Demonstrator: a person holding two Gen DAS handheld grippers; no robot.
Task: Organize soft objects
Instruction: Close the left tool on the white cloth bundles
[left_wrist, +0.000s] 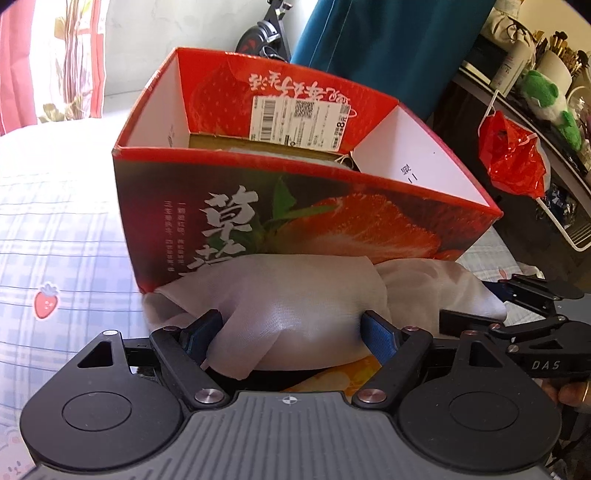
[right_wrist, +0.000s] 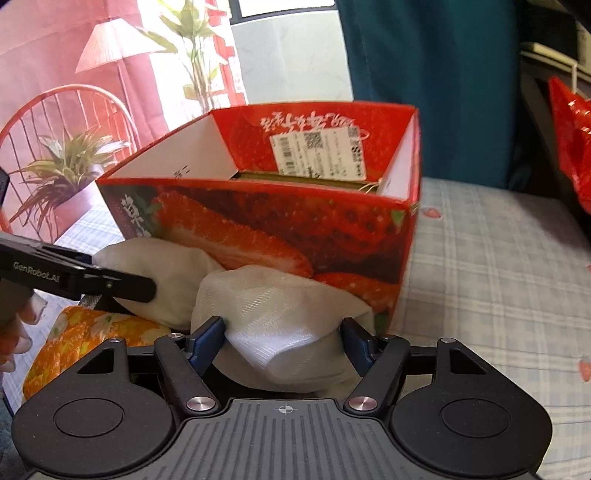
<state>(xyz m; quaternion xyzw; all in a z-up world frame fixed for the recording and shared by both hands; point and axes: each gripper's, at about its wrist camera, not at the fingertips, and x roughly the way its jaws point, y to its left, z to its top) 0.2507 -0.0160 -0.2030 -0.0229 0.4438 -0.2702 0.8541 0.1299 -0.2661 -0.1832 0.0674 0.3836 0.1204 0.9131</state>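
- White cloth (left_wrist: 295, 317) bunched in a soft lump, sitting against the front wall of the strawberry box (left_wrist: 258, 206), on the bed.
- My left gripper (left_wrist: 291, 328) has fingers spread wide, blue pads touching the cloth on both sides; looks like a loose clamp on the bundle, hard to say how tight.
- My right gripper (right_wrist: 282, 332) is the same: fingers wide apart with the cloth's other end bulging between them.
- Cloth is thin, slightly shiny woven fabric with a faint diagonal rib, creased folds.
- Box is glossy printed cardboard, red with strawberry photo, open top, white inner walls, a shipping label (left_wrist: 295, 122) on the far inner wall.
- Orange floral fabric (right_wrist: 92, 343) lies just under the cloth, near my left gripper.
- Bedsheet (right_wrist: 498, 277) is pale blue plaid with small strawberry prints.
- Room: pink curtain (right_wrist: 55, 44), teal drape (left_wrist: 388, 48), red plastic bag (left_wrist: 513, 158), green plush toy (left_wrist: 550, 99) on a cluttered shelf.
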